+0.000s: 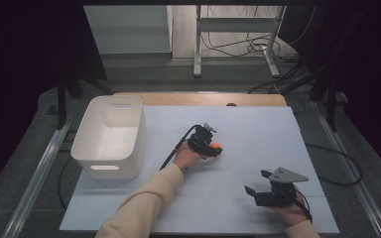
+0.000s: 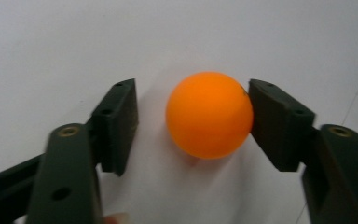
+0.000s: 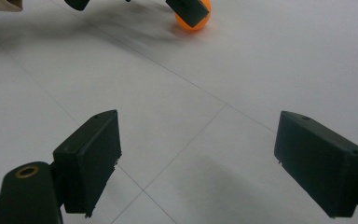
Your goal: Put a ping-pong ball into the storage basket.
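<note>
I see the orange ball lying on the white table, near its middle, right of the white bin. My left gripper straddles it: one pad touches the ball's side, the other stands just clear, so no grip yet. My right gripper hovers wide open and empty over bare table, well apart from the ball.
</note>
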